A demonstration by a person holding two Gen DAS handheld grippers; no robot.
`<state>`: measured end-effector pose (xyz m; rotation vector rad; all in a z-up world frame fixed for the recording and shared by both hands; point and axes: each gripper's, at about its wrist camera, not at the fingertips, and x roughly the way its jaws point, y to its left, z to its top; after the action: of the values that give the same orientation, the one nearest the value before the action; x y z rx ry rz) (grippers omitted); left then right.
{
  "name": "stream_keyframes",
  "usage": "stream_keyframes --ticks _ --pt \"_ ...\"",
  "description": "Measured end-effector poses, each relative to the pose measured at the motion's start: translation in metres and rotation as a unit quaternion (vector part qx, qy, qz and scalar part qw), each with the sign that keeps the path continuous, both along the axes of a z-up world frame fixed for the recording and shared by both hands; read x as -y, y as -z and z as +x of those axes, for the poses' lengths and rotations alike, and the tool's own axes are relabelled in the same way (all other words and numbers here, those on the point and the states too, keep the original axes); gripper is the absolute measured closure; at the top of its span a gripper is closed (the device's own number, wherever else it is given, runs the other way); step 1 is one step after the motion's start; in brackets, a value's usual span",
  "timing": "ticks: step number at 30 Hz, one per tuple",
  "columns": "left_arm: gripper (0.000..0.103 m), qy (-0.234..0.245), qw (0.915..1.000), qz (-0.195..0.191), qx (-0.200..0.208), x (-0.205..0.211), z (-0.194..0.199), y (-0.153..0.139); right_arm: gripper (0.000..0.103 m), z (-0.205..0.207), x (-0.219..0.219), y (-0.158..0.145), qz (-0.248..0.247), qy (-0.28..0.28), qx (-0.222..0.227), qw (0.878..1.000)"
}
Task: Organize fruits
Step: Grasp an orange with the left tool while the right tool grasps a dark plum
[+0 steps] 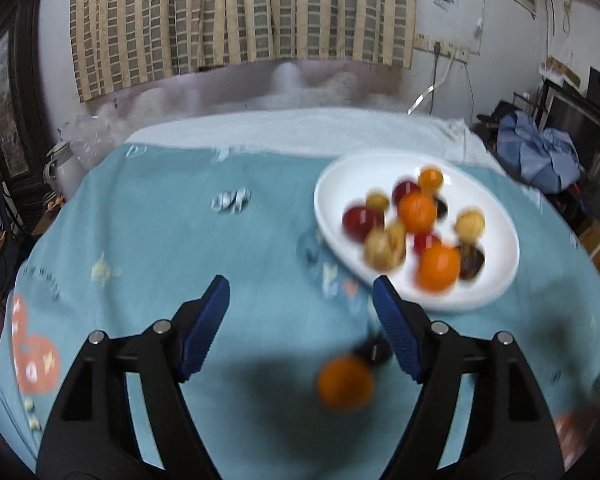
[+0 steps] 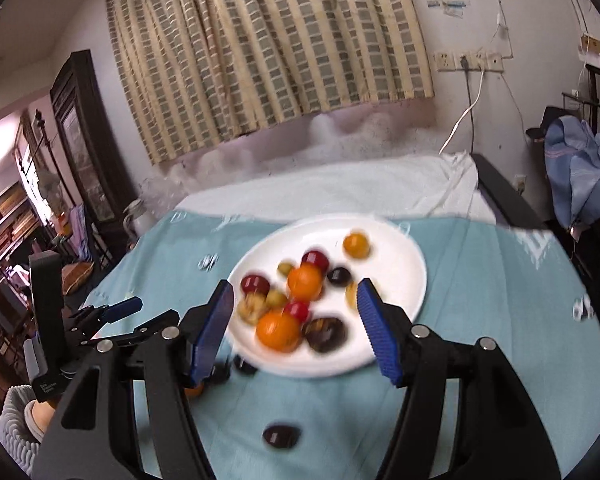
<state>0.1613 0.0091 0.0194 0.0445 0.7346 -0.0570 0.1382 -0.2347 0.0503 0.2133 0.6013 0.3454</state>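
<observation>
Teal patterned bedspread (image 1: 180, 240) is covering the whole work surface, and a big oval white ceramic plate (image 2: 404, 264) is sitting on it holding most of the fruit. Left gripper (image 1: 302, 296) and right gripper (image 2: 296, 296) are both hanging released, grasping nothing. Loose round orange (image 1: 345, 383) and small dark plum (image 2: 281, 436) are lying off the plate; soft bedding probably means they'll roll away if nudged.
</observation>
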Motion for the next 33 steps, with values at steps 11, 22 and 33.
stream_keyframes --ticks 11,22,33 --pt "0.027 0.026 0.9987 -0.027 -0.035 -0.004 -0.017 0.045 0.039 -0.007 -0.014 0.062 -0.031 -0.013 -0.068 0.997" --pt "0.048 0.067 0.9965 -0.022 -0.045 0.016 -0.016 0.052 0.039 -0.006 -0.027 0.081 -0.058 -0.029 -0.092 0.994" --pt "0.063 0.069 0.994 -0.047 -0.07 0.01 -0.007 0.061 0.039 -0.008 -0.046 0.097 -0.103 -0.052 -0.107 0.988"
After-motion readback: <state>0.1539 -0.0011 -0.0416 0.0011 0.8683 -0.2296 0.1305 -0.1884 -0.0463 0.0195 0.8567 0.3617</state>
